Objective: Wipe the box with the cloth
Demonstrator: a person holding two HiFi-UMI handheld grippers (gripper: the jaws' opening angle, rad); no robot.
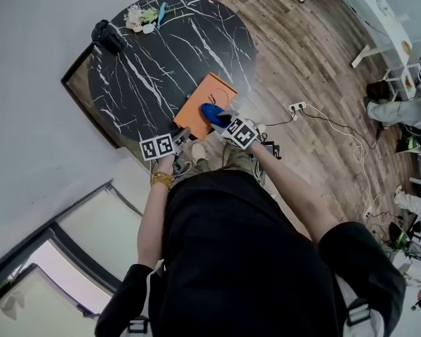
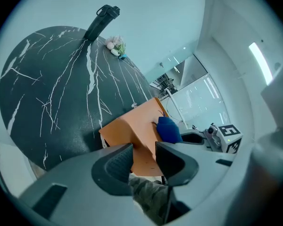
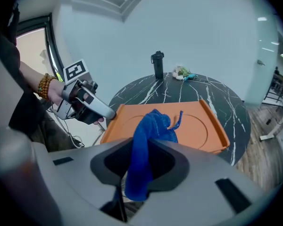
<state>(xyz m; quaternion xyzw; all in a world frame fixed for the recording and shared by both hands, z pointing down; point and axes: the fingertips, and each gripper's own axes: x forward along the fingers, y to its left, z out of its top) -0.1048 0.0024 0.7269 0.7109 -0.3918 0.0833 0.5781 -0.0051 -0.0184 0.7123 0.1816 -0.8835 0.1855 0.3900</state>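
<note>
Box: the orange box [image 1: 196,102] lay open side up at the near edge of the round black marble table [image 1: 147,55].
Long axis: it ran side to side in the right gripper view, square across the line of that gripper's jaws.
Right gripper: the right gripper [image 3: 140,158] was clenched on the blue cloth [image 3: 150,128], which bunched past the jaws and hung below them.
Cloth to box: the bunch sat over the box's near part, straight ahead of the jaws; contact could not be told.
Left gripper: the left gripper [image 2: 144,160] stood released, jaws apart at the box's near left corner, no pad visibly pressing.
Nearer hand: the right, judged placed to lower the cloth and sweep along the long axis.
</note>
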